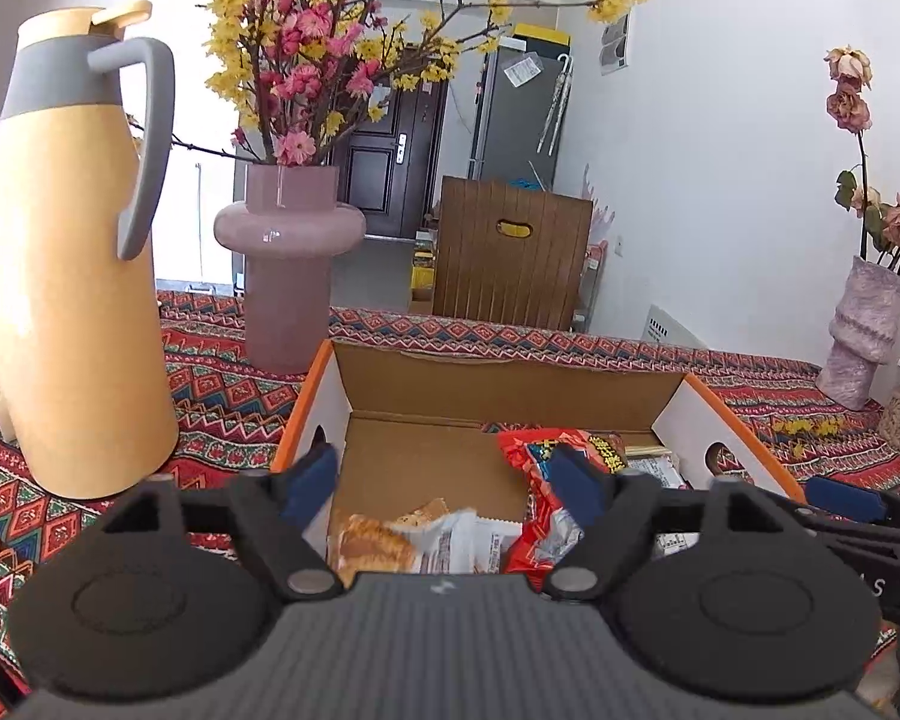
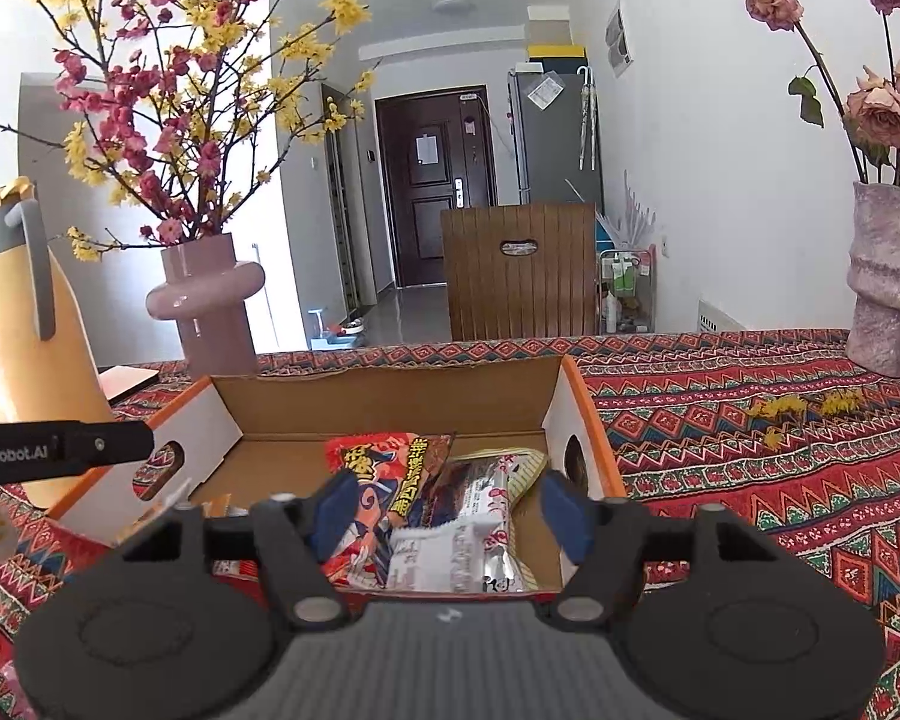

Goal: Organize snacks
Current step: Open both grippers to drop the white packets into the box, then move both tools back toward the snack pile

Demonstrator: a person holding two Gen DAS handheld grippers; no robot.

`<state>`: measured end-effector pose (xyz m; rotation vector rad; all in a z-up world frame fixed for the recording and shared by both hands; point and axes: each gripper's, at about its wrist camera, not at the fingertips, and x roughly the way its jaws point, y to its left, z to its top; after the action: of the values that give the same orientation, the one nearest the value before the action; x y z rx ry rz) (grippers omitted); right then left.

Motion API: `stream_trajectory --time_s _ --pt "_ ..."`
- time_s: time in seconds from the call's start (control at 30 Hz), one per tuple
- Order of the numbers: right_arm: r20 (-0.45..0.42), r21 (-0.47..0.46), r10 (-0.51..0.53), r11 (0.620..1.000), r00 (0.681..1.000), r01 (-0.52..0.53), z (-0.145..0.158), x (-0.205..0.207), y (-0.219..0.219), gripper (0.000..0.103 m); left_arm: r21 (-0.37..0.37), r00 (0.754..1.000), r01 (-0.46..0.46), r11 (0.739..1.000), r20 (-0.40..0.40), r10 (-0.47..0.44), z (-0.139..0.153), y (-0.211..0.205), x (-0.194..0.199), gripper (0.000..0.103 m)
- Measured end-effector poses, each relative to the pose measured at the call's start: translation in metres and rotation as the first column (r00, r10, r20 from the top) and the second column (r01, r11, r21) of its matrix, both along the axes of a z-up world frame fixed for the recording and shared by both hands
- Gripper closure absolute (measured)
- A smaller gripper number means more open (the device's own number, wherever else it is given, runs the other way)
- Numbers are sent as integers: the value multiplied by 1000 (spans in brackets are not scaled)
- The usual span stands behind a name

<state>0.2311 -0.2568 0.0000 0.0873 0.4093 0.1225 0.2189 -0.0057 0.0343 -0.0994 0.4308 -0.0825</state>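
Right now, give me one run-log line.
left gripper: open, empty | right gripper: open, empty | snack packets: in cardboard box | step: released

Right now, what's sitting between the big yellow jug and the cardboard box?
In the left wrist view, only patterned tablecloth lies between the yellow jug and the cardboard box; the pink vase stands farther back.

The left tongs (image 1: 450, 480) and right tongs (image 2: 447, 519) are showing matching builds: dark grey ribbed housings, two round black discs either side, black linkage arms with silver pivot pins, and navy blue fingertips (image 2: 561, 516). One arm is bearing white lettering.
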Motion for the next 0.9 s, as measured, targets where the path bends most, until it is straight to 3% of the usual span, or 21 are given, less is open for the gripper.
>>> stream_trajectory --time_s 0.07,0.13,0.57,0.9 --pt "16 9 -6 1000 1000 6 2 -4 -2 7 -8 999 -1 1000 36 1 4 1 -7 0" --pt "28 21 -15 1000 1000 14 5 -7 -5 0 -13 999 -1 1000 51 2 6 0 -11 0" --pt "51 37 -34 999 998 33 11 -17 -10 0 -21 999 -15 1000 32 16 8 1 -16 0" --pt "125 28 -17 1000 992 14 36 -49 -10 0 -22 998 -17 1000 54 18 27 2 -37 0"
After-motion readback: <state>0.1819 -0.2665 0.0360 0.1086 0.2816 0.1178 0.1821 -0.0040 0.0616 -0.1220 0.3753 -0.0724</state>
